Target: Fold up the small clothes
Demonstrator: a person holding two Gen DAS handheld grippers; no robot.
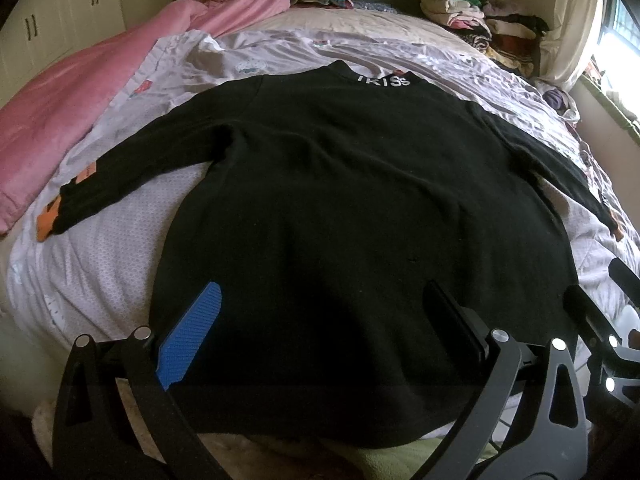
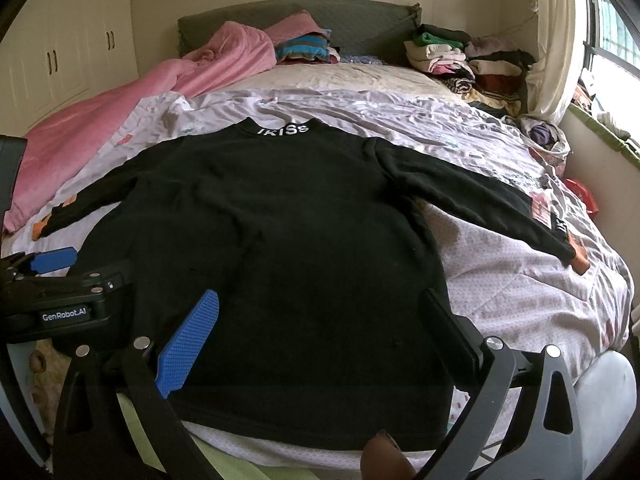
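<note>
Both tongs, left (image 1: 320, 320) and right (image 2: 320, 320), hover spread wide and empty above the hem of a black sweatshirt (image 1: 352, 208). It lies flat mid-bed (image 2: 500, 304), collar toward 12 o'clock, sleeves toward 9 and 3.

We see a home bedroom, a bed (image 2: 500, 300) with pink quilt (image 2: 120, 120), cream wardrobes (image 2: 60, 52), stacked clothes (image 2: 460, 60), a window (image 2: 612, 40).
</note>
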